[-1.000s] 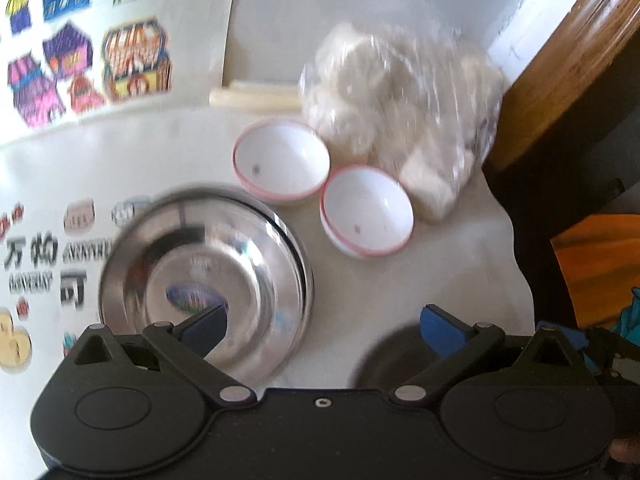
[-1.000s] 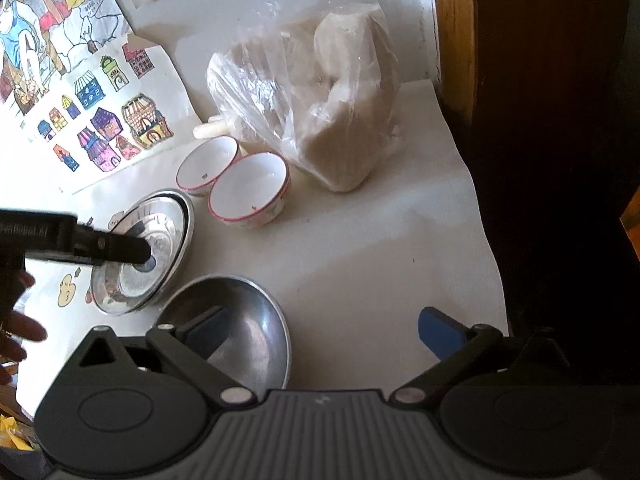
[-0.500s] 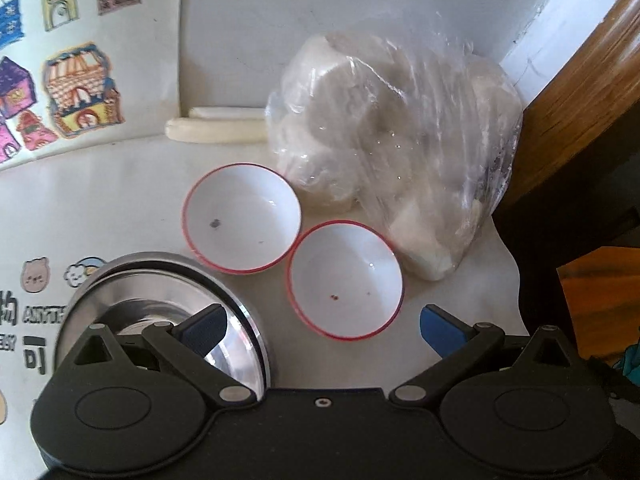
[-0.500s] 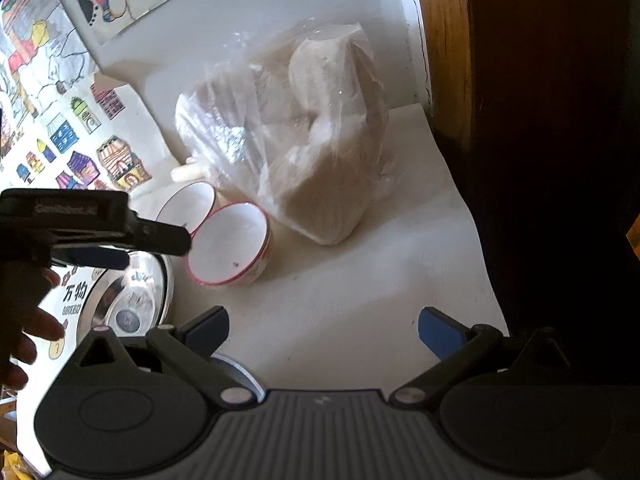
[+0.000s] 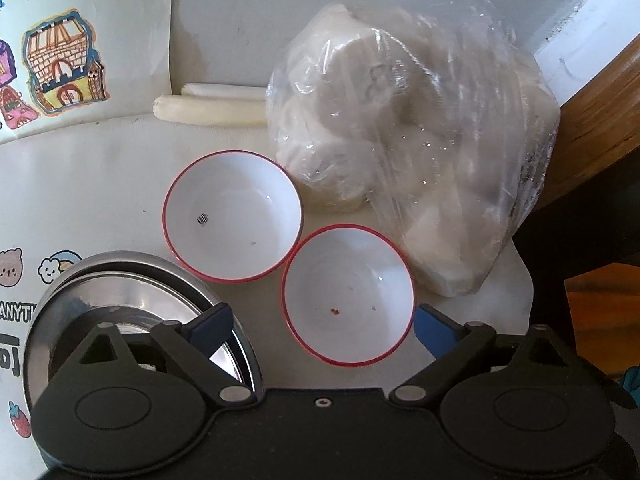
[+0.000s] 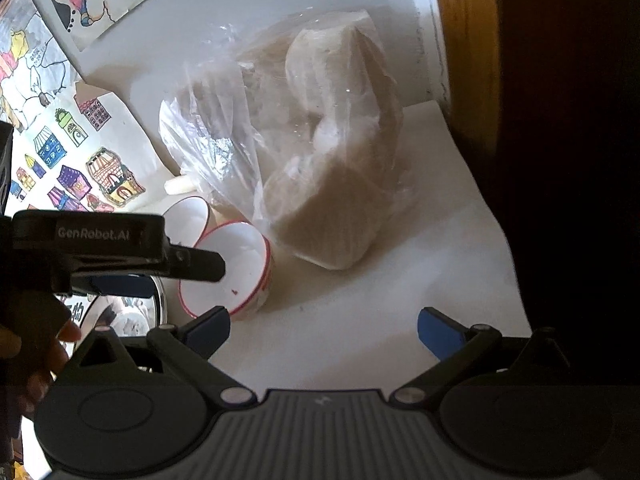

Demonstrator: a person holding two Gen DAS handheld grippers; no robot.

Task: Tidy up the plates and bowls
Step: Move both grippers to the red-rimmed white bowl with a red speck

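Two red-rimmed bowls: near bowl [image 5: 347, 295] just in front of the plastic bag [image 5: 416, 136], far bowl [image 5: 232, 216] touching it at the left; left gripper [image 5: 322, 326] closing around the near bowl, pads apart from it; right gripper [image 6: 323, 325] spread wide, empty; steel plate [image 5: 132, 300] left of the bowls.

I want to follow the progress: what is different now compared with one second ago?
The left gripper has moved from over the steel plates toward the nearer red-rimmed bowl, which now lies between its fingers; they are closing, not yet touching. The right gripper moved forward, open and holding nothing; the steel bowl it faced has left its view. Both bowls, the plates and the plastic bag stayed in place.
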